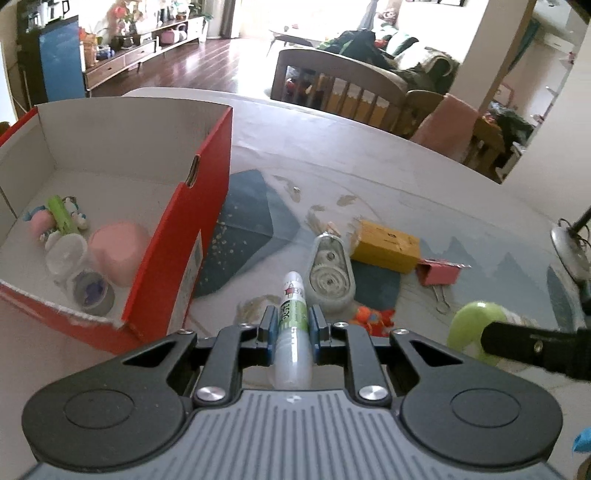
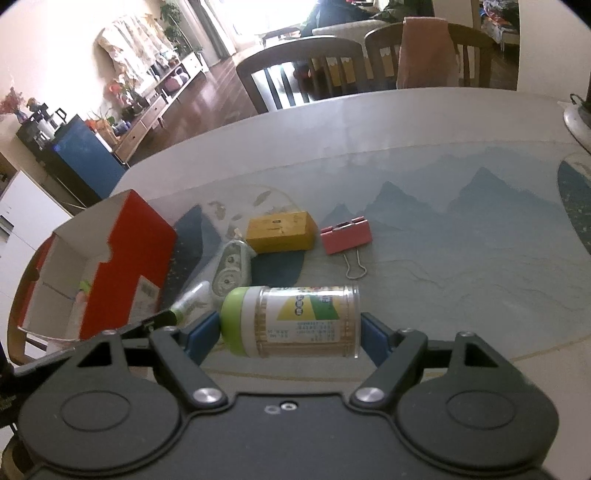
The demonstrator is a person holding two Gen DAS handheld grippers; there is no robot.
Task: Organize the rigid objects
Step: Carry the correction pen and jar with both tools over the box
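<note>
I see daylight pouring in from the window (image 1: 255,18) at twelve o'clock, blown out white in both views. The table (image 2: 443,155) is evenly lit, shadows soft. Fisheye bends edges and darkens corners; far room is soft, left-view box (image 2: 122,258) slightly blurred.

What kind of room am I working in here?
Most likely a home's dining area opening onto a living room: dining table with wooden chairs, low TV-style sideboard, sofa beyond.

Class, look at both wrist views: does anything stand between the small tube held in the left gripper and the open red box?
Nothing visible does. The left gripper is shut on the tube; bare table lies between it and the red box, whose top is open.
</note>
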